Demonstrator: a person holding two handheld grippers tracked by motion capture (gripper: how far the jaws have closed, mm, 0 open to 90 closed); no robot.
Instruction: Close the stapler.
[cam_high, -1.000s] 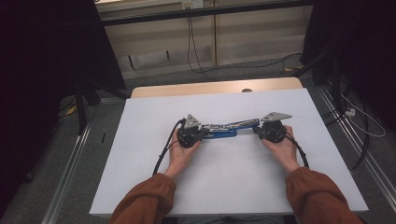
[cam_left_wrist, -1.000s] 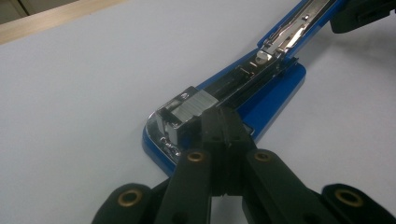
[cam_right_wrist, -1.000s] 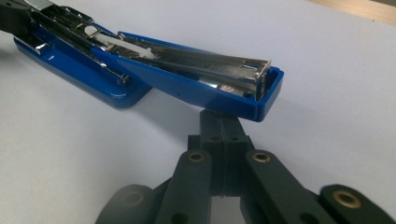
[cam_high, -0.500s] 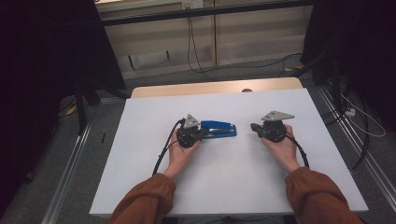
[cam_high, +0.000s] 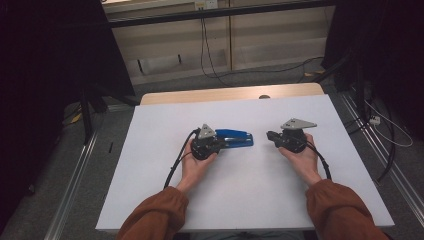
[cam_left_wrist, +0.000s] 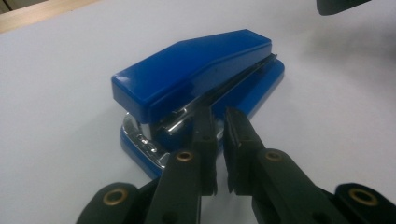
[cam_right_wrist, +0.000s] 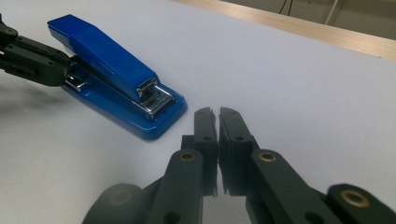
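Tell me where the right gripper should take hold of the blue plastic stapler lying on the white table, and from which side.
Probably the free front end of the blue plastic stapler, nearest the right gripper. Come in level from that end, jaws opened above and below, closing across the top cover and base. The body is long and low, and the left gripper is already at its rear end.

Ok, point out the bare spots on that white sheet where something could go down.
Bare: between the stapler and the right gripper; the sheet's far strip toward the wooden edge; its outer margins. Crowded: around the left gripper at the stapler.
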